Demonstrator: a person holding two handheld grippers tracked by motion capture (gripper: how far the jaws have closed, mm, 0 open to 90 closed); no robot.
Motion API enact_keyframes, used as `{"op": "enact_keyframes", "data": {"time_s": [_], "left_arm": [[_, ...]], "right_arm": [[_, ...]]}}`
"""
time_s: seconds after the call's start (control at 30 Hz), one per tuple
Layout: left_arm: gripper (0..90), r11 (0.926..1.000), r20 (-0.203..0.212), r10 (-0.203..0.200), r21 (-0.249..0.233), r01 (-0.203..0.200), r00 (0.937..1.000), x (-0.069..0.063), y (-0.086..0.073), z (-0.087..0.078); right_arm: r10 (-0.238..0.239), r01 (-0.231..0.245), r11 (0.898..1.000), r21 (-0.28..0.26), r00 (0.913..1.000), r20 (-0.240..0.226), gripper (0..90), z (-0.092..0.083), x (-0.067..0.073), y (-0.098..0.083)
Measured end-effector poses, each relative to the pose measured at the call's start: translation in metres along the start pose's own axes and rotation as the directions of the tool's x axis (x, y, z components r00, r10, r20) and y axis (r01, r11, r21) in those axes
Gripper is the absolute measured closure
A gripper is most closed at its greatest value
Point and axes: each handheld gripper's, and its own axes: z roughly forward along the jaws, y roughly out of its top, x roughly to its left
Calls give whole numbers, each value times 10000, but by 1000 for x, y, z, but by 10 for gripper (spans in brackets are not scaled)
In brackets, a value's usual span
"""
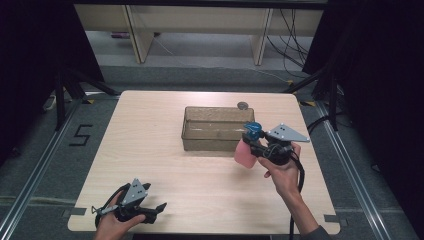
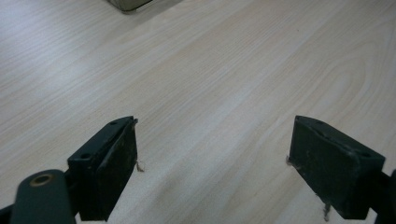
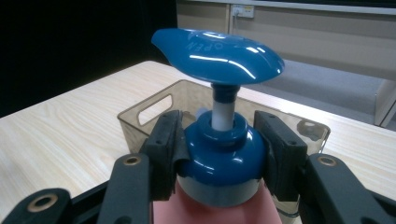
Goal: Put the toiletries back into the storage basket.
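The right gripper (image 1: 252,142) has its jaws clamped on a pump bottle (image 1: 245,152), one pad pressed to each side of the blue collar (image 3: 219,151) just below the pump head (image 3: 217,53). The pink body (image 3: 215,210) hangs below the jaws, and in the high view the bottle is held up off the table (image 1: 200,190), just in front of the near right corner of a clear brown bin (image 1: 217,128). Seen along the jaws, the bin (image 3: 154,109) lies directly beyond them, its handle slots visible to either side of the bottle. A small round object (image 1: 243,105) sits on the table just past the bin's far right corner; what it is cannot be told.

The left gripper (image 1: 155,210) rests low at the near left edge of the table, its jaws spread wide apart with nothing between them except bare wood (image 2: 210,116). A corner of the bin (image 2: 128,3) shows far ahead of these jaws, toward their left.
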Motion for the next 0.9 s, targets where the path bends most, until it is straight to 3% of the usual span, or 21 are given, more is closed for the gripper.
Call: {"op": "enact_keyframes", "data": {"time_s": [0.03,0.17,0.2,0.23,0.27,0.33,0.37,0.4,0.43,0.47,0.5,0.53,0.57,0.6,0.63,0.7,0.83,0.9], "left_arm": [[149,10000,-6,23,8,-23,10000,0,0,0],[149,10000,1,15,4,-15,10000,0,0,0],[149,10000,9,2,6,-2,10000,0,0,0],[149,10000,-15,9,-14,-9,10000,1,0,0],[149,9997,-103,219,-51,-220,9997,2,1,1],[149,9998,-130,198,83,-197,9997,2,1,0],[149,9999,0,-127,-109,127,9999,-1,0,1],[149,9996,-29,-150,-226,150,9999,-1,0,2],[149,9996,-90,264,57,-263,9996,3,1,0],[149,9995,-133,325,40,-325,9994,3,1,-1],[149,9998,10,181,21,-181,9998,2,1,-1],[149,9999,3,162,60,-162,9999,2,0,-1],[149,9998,30,-112,-134,113,9999,0,0,0],[149,9998,30,-112,-134,113,9999,0,0,0],[149,9997,-110,252,33,-252,9996,3,1,0],[149,10000,27,41,-19,-41,10000,1,1,0],[149,9996,-46,265,108,-265,9996,3,1,-1],[149,9999,12,145,28,-145,9999,2,1,-1]], "right_arm": [[-236,237,9996,-134,9997,70,539,1,-3,2],[38,-38,9999,-104,10000,-47,539,4,-4,7],[-168,172,9996,-224,9997,168,539,4,-6,8],[70,-70,10000,-52,10000,13,539,4,-5,10],[115,-115,9998,-152,9999,-22,539,5,-5,11],[66,-65,9999,-126,10000,42,539,5,-6,13],[-167,171,9995,-258,9997,151,539,7,-9,17],[0,1,9995,-320,10000,33,539,8,-9,17],[141,-141,9996,-241,9999,16,539,8,-9,18],[263,-263,9993,-265,9997,0,539,9,-9,19],[49,-46,9993,-358,9999,98,539,10,-11,21],[298,-295,9992,-252,9995,94,539,10,-10,22],[277,-273,9993,-242,9995,135,539,10,-11,23],[277,-273,9993,-242,9995,135,539,10,-11,23],[291,-287,9990,-333,9995,116,539,12,-12,26],[228,-222,9993,-308,9995,196,539,14,-12,28],[177,-170,9992,-362,9996,211,539,19,-14,32],[232,-223,9993,-294,9993,309,539,20,-15,33]]}}
